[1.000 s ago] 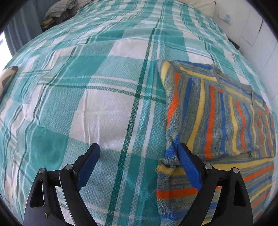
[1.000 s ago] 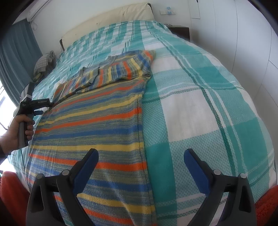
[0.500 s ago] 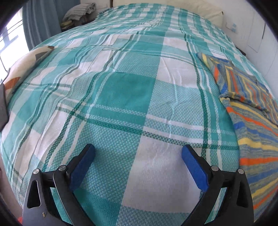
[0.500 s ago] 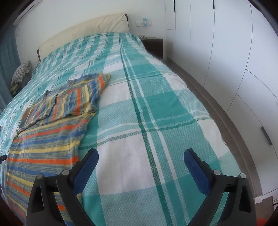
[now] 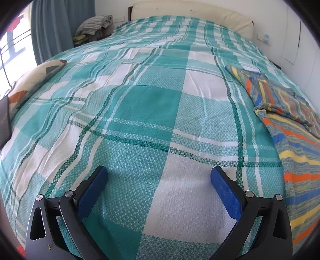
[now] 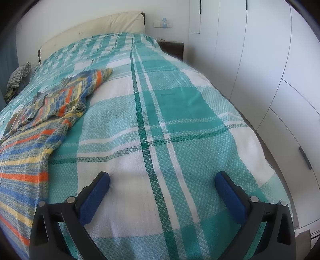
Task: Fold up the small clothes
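Note:
A striped knit garment (image 5: 296,144) in blue, yellow, orange and grey lies flat on the teal plaid bedspread (image 5: 152,112), with its upper part folded over the body. It sits at the right edge of the left wrist view and at the left of the right wrist view (image 6: 30,144). My left gripper (image 5: 159,178) is open and empty above bare bedspread, left of the garment. My right gripper (image 6: 162,183) is open and empty above bare bedspread (image 6: 164,124), right of the garment.
A cream headboard (image 5: 190,10) stands at the far end. A patterned cushion (image 5: 30,84) lies at the bed's left edge. Folded cloths (image 5: 94,23) sit by the curtain. White wardrobe doors (image 6: 270,70) and a dark bedside table (image 6: 173,47) line the right side.
Both grippers have pulled away from the garment, the left swinging left and the right swinging right. The left gripper, which was at the folded sleeve's edge, now hangs over bare bedspread.

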